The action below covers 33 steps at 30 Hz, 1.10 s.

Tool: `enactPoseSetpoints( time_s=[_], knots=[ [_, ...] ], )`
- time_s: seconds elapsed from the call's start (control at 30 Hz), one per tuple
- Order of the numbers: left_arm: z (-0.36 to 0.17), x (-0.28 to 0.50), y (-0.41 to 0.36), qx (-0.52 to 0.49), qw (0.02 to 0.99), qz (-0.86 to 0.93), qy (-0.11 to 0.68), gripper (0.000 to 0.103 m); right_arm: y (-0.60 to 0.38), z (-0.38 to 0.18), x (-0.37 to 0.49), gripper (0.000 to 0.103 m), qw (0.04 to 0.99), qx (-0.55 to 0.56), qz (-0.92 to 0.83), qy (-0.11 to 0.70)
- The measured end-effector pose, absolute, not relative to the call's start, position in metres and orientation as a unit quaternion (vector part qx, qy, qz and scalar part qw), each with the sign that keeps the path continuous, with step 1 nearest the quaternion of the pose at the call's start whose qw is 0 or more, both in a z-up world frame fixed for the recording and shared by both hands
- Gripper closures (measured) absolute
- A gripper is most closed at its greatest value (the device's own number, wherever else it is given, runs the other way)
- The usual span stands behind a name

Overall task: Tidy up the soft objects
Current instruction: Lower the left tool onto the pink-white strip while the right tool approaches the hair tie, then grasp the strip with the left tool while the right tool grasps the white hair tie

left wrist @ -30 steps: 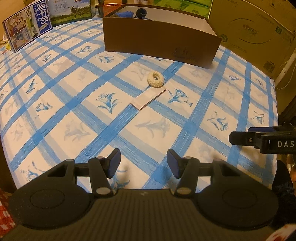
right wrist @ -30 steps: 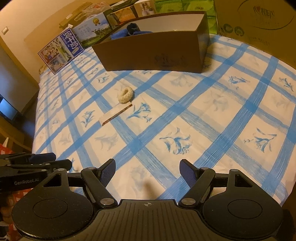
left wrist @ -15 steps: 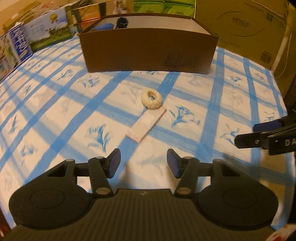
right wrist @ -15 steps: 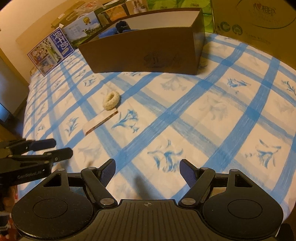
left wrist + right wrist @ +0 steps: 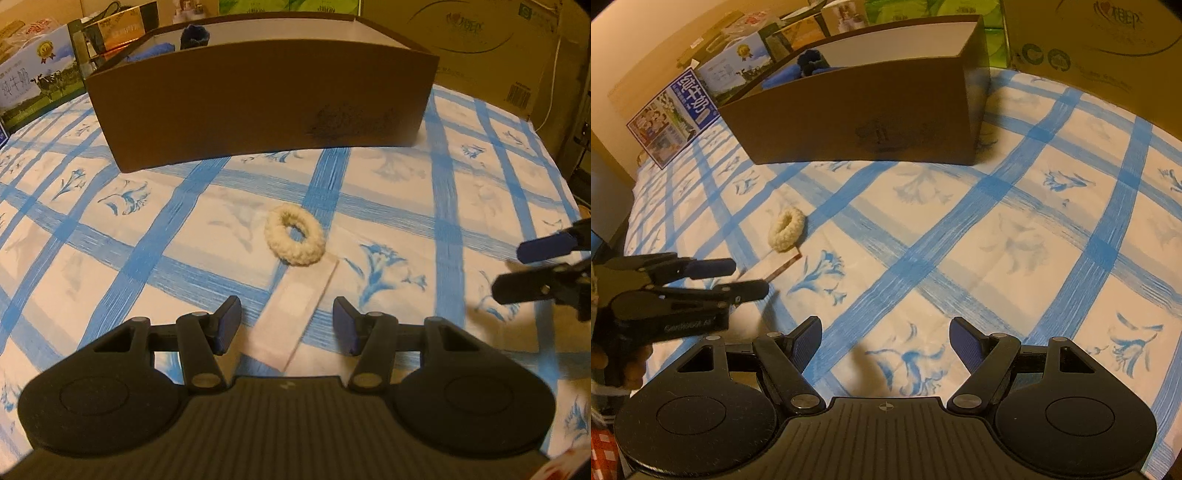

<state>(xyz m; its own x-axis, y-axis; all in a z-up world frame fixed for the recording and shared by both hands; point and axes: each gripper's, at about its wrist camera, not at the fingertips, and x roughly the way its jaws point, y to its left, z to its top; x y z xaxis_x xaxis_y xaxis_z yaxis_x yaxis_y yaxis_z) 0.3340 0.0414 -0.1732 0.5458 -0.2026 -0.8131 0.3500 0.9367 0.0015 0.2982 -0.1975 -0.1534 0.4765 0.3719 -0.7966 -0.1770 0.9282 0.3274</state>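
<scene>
Item: flat pale rectangular pad point(image 5: 295, 317) between spread, empty left tongs point(image 5: 287, 325); cream fluffy ring scrunchie point(image 5: 294, 240) just beyond. Right tongs point(image 5: 885, 341) spread, empty. Step: approach; next, lower and pinch

A: Cream fuzzy ring-shaped scrunchie point(image 5: 294, 239) lies flat on the blue-checked bedsheet point(image 5: 388, 221), hole facing up, in front of the brown cardboard box point(image 5: 258, 103).

B: And the strip?

A: Flat whitish rectangular strip point(image 5: 295, 314), looks like a wrapped pad or plaster, lies just beside the scrunchie, one end touching its rim. Blue soft items point(image 5: 798, 72) sit inside the box.
</scene>
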Motion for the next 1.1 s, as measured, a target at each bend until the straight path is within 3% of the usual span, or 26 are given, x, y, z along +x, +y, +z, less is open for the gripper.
enactPoseSetpoints(
  time_s=[0.17,0.23,0.3,0.53,0.67,0.77,0.83,0.9,1.1],
  knots=[
    [-0.179,0.339,0.044,0.078,0.87,-0.169,0.456,0.054,-0.201,-0.157,0.297,0.027,0.851,0.103,0.154,0.491],
    [-0.179,0.335,0.044,0.082,0.871,-0.175,0.452,0.071,-0.201,-0.157,0.296,0.027,0.851,0.105,0.154,0.491],
    [-0.178,0.329,0.044,0.083,0.871,-0.177,0.45,0.074,-0.201,-0.157,0.295,0.027,0.85,0.104,0.154,0.492],
    [-0.176,0.294,0.051,0.089,0.871,-0.158,0.456,0.074,-0.2,-0.157,0.291,0.027,0.848,0.106,0.159,0.494],
    [-0.175,0.285,0.055,0.094,0.872,-0.146,0.458,0.065,-0.199,-0.159,0.288,0.027,0.847,0.105,0.161,0.496],
    [-0.176,0.286,0.052,0.104,0.871,-0.148,0.456,0.064,-0.197,-0.159,0.288,0.027,0.846,0.103,0.162,0.498],
    [-0.176,0.288,0.05,0.109,0.871,-0.149,0.456,0.065,-0.196,-0.159,0.288,0.027,0.846,0.101,0.164,0.496],
    [-0.175,0.288,0.05,0.108,0.872,-0.15,0.454,0.074,-0.194,-0.158,0.289,0.027,0.847,0.099,0.167,0.495],
    [-0.169,0.286,0.074,0.092,0.887,-0.087,0.443,0.075,-0.18,-0.157,0.295,0.027,0.85,0.083,0.188,0.485]
  ],
)
